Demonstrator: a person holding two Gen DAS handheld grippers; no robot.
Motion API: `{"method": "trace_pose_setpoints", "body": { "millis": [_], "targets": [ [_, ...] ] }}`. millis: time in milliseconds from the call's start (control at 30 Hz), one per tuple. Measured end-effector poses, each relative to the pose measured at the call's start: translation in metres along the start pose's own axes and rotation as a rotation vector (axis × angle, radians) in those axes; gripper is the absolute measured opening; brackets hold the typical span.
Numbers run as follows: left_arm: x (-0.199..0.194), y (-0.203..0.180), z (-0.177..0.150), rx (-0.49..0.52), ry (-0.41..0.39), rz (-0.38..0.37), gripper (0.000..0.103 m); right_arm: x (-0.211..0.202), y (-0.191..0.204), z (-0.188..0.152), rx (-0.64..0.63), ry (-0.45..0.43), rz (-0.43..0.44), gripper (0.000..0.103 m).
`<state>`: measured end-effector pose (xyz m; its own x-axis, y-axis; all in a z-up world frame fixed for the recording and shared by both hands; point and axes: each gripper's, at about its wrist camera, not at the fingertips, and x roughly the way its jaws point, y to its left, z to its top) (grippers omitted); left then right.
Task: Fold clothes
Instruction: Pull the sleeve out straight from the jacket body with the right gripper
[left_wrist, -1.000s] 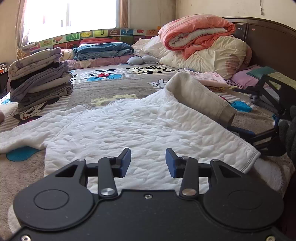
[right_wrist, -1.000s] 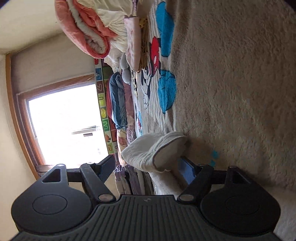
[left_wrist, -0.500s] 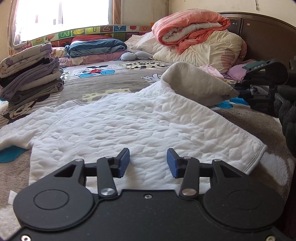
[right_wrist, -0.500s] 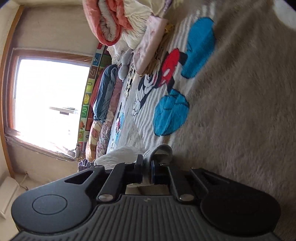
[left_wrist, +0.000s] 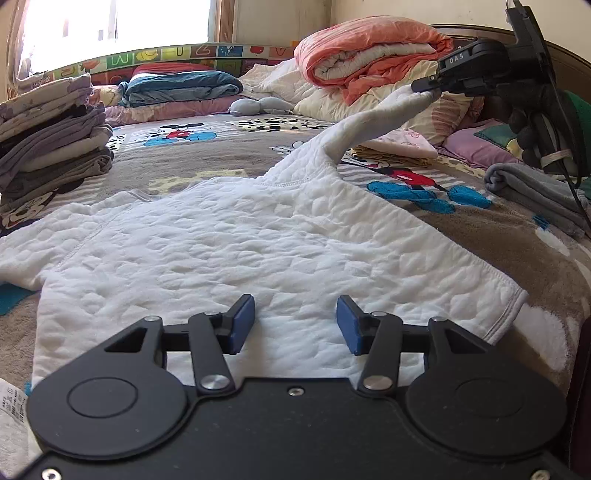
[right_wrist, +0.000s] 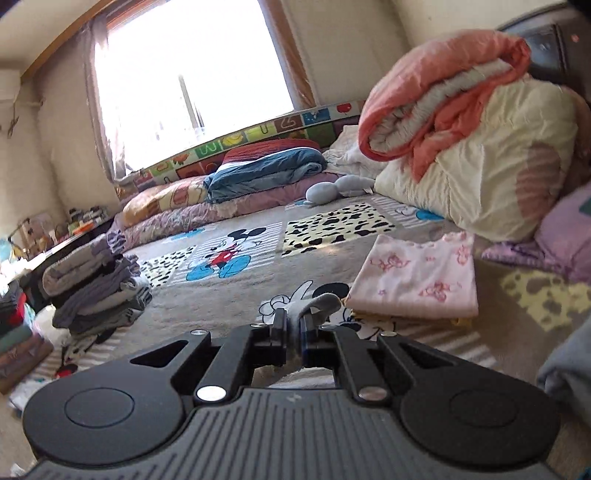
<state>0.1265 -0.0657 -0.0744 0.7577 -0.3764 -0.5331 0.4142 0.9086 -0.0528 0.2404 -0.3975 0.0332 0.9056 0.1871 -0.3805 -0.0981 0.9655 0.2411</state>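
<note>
sleeve (left_wrist: 373, 122) lifted off bed | right hand-held gripper (right_wrist: 291, 328) clenches cuff | left (left_wrist: 295, 321) opening (empty)

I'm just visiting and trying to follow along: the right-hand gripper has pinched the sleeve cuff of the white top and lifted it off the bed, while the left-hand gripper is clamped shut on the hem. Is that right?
Not quite. The left gripper is not clamped on the hem: the left wrist view shows its blue pads apart over the white top, gripping nothing. The rest holds: the right gripper is shut on the sleeve cuff, lifted off the bed.
</note>
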Motion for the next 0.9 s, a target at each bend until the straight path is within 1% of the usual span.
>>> {"method": "trace_pose_setpoints", "body": {
  "millis": [133,267,333,500,667,733,900],
  "targets": [
    [0.001,0.004,0.0,-0.022,0.014,-0.02,0.049,0.018,0.007,0.013,-0.136,0.026,-0.031,0.008],
    [0.002,0.006,0.0,-0.028,0.026,-0.032,0.051,0.041,0.005,0.017,-0.247,0.054,-0.077,0.008],
    [0.002,0.007,-0.001,-0.032,0.033,-0.039,0.052,0.054,0.004,0.013,-0.311,0.078,-0.107,0.008],
    [0.004,0.008,-0.001,-0.036,0.049,-0.051,0.054,0.086,-0.001,-0.008,-0.421,0.148,-0.173,0.008],
    [0.004,0.01,0.0,-0.034,0.055,-0.063,0.055,0.114,-0.006,-0.042,-0.46,0.263,-0.226,0.008],
    [0.004,0.011,0.0,-0.034,0.057,-0.066,0.055,0.116,-0.01,-0.053,-0.454,0.287,-0.243,0.008],
    [0.004,0.011,0.0,-0.025,0.06,-0.065,0.056,0.092,-0.022,-0.052,-0.322,0.248,-0.254,0.007]
  ]
}}
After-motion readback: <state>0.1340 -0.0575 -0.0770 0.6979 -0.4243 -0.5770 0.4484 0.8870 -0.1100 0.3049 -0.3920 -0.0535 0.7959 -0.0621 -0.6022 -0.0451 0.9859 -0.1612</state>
